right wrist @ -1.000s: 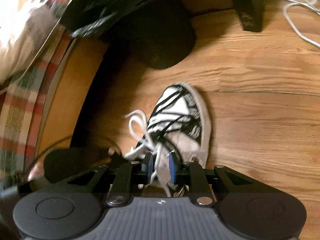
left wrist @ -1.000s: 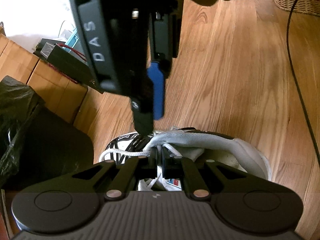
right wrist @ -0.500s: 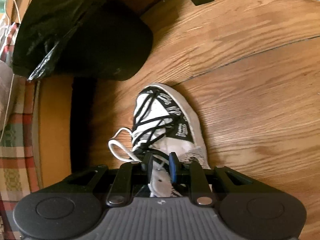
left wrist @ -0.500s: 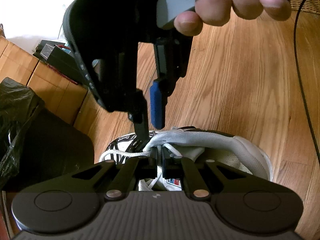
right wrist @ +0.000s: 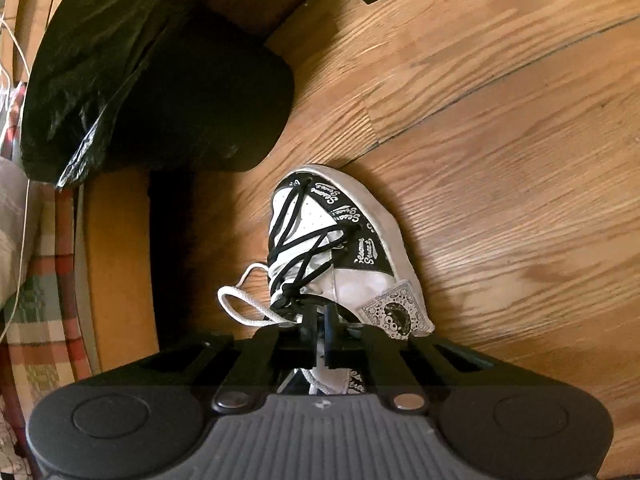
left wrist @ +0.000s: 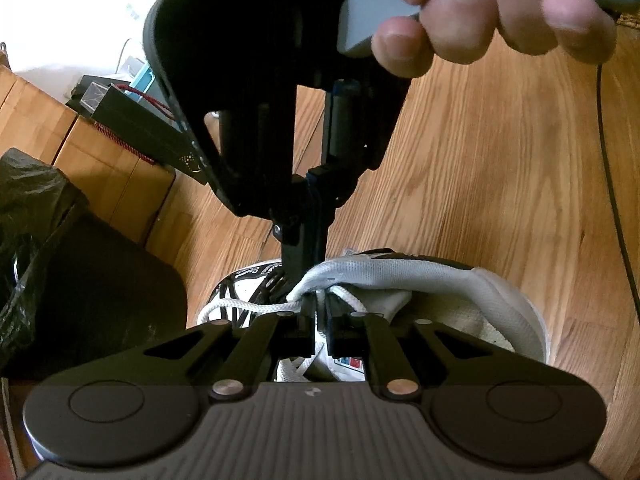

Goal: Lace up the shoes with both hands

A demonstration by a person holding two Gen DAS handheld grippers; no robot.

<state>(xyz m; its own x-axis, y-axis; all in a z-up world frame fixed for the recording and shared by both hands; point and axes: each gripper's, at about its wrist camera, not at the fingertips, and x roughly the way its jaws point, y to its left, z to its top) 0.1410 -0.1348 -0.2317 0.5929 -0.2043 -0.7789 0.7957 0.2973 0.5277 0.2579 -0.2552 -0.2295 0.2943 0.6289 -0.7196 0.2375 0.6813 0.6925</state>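
Since the earlier frame: right claw (left wrist: 310,240) lowered onto shoe (left wrist: 420,280), jaws drawn together. Left wrist view: left claw (left wrist: 320,316) pinched on white lace (left wrist: 256,307) at shoe collar; hand (left wrist: 472,12) gripping right handle, pointing steeply down. Right wrist view: right claw (right wrist: 319,322) pinched on white lace (right wrist: 244,312); shoe (right wrist: 340,240) on floor (right wrist: 500,160).

A lived-in room of a home is being shown. A wood plank floor (right wrist: 500,160) is being seen throughout, with a black plastic bag (right wrist: 92,64), a woven wicker basket (left wrist: 630,20) at the edge and a plaid fabric (right wrist: 36,312) to one side. Loose cables (left wrist: 612,184) are being trailed over the boards.
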